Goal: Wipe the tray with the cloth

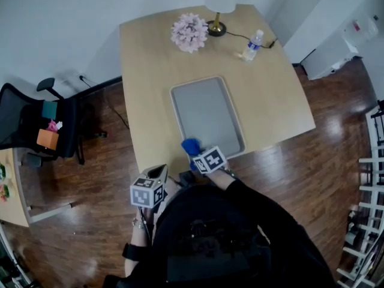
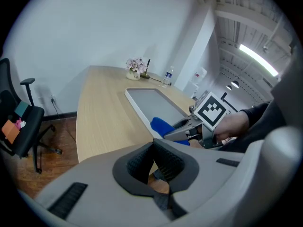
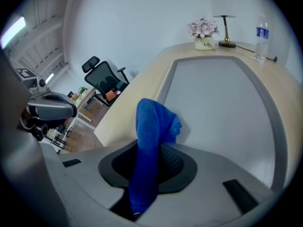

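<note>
Pale wood table (image 1: 150, 71) fills my head view, and on it the grey tray (image 1: 207, 110) lies flat, stretching away directly ahead of the right gripper (image 1: 195, 159). That gripper's jaws are clamped on the blue cloth (image 3: 151, 126), which bunches up past the fingertips and hangs back down between the pads. From above, the cloth sits at the tray's near-left corner, right at the gripper's tip; I cannot tell whether it actually presses on the tray surface. Just to the left of the right gripper, at the table's near edge and off the tray, the left gripper (image 2: 154, 150) has its jaws brought together with nothing between them. Far beyond both grippers, past the tray's far end, I see a pot of pink flowers (image 1: 189, 32), a brass lamp base (image 1: 216, 27) just beside it, and a water bottle (image 1: 254, 44) further right, with a dark cable (image 1: 240, 36) running between lamp and bottle. Well off to the left of the left gripper, a black office chair (image 1: 36, 125) stands on the dark wooden floor (image 1: 324, 155).
</note>
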`<state>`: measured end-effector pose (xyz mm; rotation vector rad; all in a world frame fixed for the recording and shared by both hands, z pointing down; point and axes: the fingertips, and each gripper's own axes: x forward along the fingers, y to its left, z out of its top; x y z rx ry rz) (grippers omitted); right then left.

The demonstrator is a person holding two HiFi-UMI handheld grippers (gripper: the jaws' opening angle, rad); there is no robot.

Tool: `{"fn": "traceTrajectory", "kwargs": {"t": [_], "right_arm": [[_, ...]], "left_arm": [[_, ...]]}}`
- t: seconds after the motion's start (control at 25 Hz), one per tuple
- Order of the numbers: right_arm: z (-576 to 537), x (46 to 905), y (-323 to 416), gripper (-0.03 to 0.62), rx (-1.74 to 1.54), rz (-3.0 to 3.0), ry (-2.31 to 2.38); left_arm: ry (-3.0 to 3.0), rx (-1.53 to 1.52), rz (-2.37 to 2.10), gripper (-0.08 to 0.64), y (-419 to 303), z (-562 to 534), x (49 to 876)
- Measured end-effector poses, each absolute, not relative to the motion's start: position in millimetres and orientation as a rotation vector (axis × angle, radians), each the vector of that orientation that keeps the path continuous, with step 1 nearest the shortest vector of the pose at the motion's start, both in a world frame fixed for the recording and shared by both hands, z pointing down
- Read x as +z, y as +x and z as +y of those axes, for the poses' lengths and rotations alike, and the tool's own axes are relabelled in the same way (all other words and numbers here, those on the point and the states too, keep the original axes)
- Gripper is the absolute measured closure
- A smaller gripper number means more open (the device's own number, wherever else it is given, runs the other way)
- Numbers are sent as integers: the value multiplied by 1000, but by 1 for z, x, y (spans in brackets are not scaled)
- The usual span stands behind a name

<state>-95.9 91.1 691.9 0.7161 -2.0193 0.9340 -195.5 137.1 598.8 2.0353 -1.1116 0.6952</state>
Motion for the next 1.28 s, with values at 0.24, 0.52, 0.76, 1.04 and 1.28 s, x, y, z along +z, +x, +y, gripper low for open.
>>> {"fn": "traceTrajectory", "kwargs": {"t": [0.24, 0.52, 0.76, 1.04, 1.28], "right_arm": [[84, 671, -102, 494, 1028, -2118, 604], [56, 575, -60, 494, 1079, -2318, 542], [42, 540, 34, 494, 1030, -2347, 653], [37, 551, 83, 494, 1047, -2315, 658], [-1, 584, 158, 494, 1005, -2195, 870]], "left_arm": [[2046, 682, -1152, 558, -178, 123, 590], [2033, 688, -1185, 558, -133, 95, 578], [2080, 712, -1129, 558, -53, 71, 571], [2072, 754, -1077, 558, 3, 72, 578], [2052, 756, -1129, 558, 10, 66, 574]]}}
